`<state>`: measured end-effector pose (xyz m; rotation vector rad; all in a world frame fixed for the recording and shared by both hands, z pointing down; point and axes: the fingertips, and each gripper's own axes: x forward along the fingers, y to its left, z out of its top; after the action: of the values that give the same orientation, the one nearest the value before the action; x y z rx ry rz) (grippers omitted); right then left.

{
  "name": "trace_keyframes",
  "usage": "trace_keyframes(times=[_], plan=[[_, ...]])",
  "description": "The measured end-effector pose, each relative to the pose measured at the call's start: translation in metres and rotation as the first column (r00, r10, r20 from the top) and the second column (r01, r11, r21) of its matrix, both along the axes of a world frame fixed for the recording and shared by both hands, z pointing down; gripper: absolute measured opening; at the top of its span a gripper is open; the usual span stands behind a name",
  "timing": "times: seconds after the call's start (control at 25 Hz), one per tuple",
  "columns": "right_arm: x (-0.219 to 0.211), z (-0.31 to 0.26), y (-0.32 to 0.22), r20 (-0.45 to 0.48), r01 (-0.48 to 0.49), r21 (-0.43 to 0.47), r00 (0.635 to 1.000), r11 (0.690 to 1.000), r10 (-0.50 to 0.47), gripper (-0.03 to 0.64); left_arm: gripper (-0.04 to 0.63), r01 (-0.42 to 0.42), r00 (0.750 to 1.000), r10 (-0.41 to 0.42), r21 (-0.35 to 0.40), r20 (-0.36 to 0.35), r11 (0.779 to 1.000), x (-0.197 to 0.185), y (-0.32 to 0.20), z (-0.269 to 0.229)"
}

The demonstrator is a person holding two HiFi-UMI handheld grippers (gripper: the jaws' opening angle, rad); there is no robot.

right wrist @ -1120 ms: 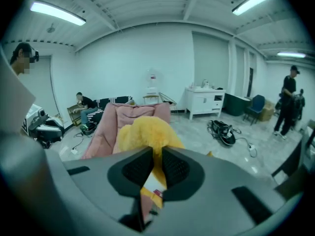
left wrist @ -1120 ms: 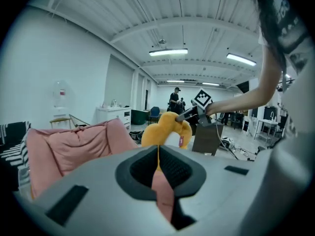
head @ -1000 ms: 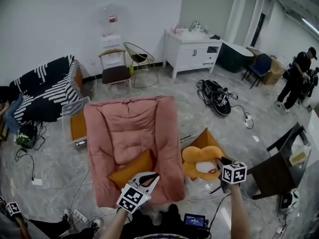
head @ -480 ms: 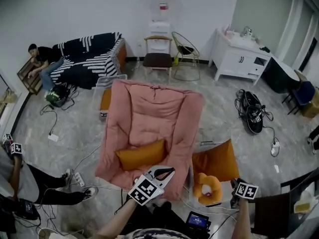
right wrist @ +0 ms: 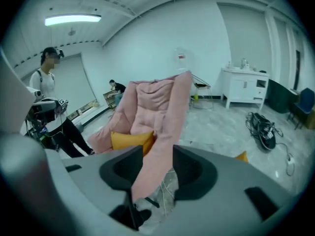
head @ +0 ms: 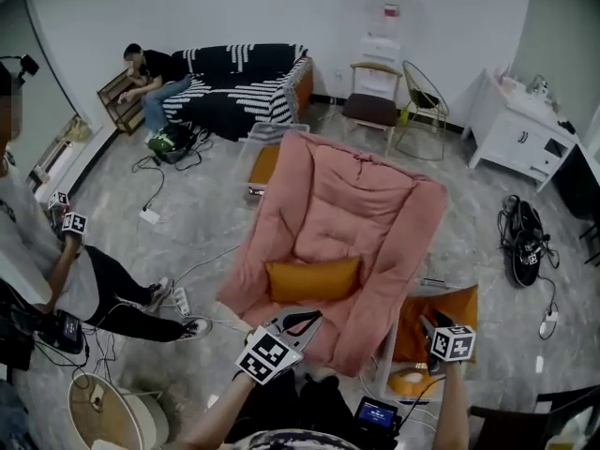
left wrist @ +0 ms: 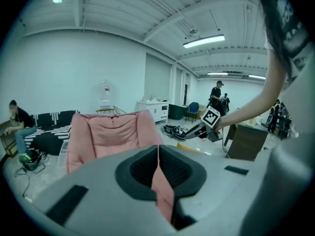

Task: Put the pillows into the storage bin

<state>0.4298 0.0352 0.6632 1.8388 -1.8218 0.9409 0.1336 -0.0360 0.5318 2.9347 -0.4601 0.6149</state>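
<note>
Floor lot, by size: pink padded lounge chair (head: 347, 214), middle of the floor; its near edge is covered by both grippers in the head view;
clear plastic storage bin (head: 396, 340), on the floor just beside the chair's right side; its walls are hard to trace, its near end is cut off by the person's right forearm, and its contents show only in part;
flat orange pillow (head: 461, 303), inside the bin toward its far end; partly covered by the right gripper;
orange rectangular pillow (head: 314, 279), plump and smooth, lying across the chair's seat and outside the bin; it sits just beyond the left gripper's tips without touching them, and off to the left of the right gripper;
yellow-orange round pillow (head: 411, 381), low in the bin under the right gripper; only a curved edge shows, the rest cannot be made out;
left gripper (head: 305, 322), over the chair's near edge; jaws closed together at the tips with nothing between them;
right gripper (head: 427, 322), over the bin; jaws stand apart and have just been opening; nothing lies between them, with only the chair's edge and the bin's clear plastic seen through the gap.
</note>
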Motion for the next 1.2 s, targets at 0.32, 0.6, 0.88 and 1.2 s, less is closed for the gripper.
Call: trace_keyframes(times=[0.32,0.6,0.88,1.2], plan=[[-0.128,0.005,-0.123,0.025,0.279,0.032,0.96,0.96,-0.28,0.192,0.012,0.169,0.986,-0.169,-0.011,0.01,0.986,-0.084,-0.047,0.007],[-0.242,0.039,-0.204,0.067,0.431,-0.013,0.901,0.902,-0.429,0.192,0.012,0.222,0.975,-0.22,-0.043,0.039,0.974,-0.14,-0.11,0.029],[-0.334,0.096,-0.27,0.095,0.547,-0.104,0.837,0.831,-0.539,0.194,0.012,0.189,0.98,-0.183,-0.077,0.077,0.979,-0.181,-0.17,0.052],[-0.404,0.173,-0.318,0.116,0.644,-0.231,0.762,0.729,-0.637,0.222,0.012,0.176,0.979,-0.161,-0.125,0.125,0.976,-0.218,-0.222,0.086]])
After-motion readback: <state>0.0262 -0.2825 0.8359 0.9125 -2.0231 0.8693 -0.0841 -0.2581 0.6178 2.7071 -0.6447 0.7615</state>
